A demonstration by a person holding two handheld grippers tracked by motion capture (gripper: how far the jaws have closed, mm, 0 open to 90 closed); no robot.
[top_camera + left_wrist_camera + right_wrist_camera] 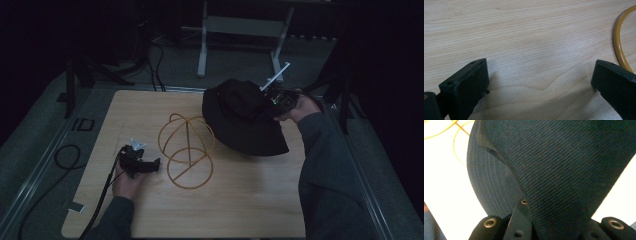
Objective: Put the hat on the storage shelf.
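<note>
A black bucket hat [240, 117] hangs tilted over the table's far right part, its brim low near the wood. My right gripper [270, 103] is shut on the crown's cloth at the hat's right side. In the right gripper view the dark fabric [564, 170] is pinched between the jaws of that gripper [549, 230]. A yellow wire hat stand [187, 150] sits at mid-table, just left of the hat. My left gripper [155, 164] rests on the wood left of the stand, open. Between its jaws [540, 77] lies bare wood, with the stand's yellow ring [619, 47] beside the right jaw.
The wooden table [240, 205] has metal rails along its left and right sides. Black cables [65, 157] coil on the floor at the left. A grey metal frame [240, 30] stands behind the table. Yellow wire [456, 135] shows past the hat.
</note>
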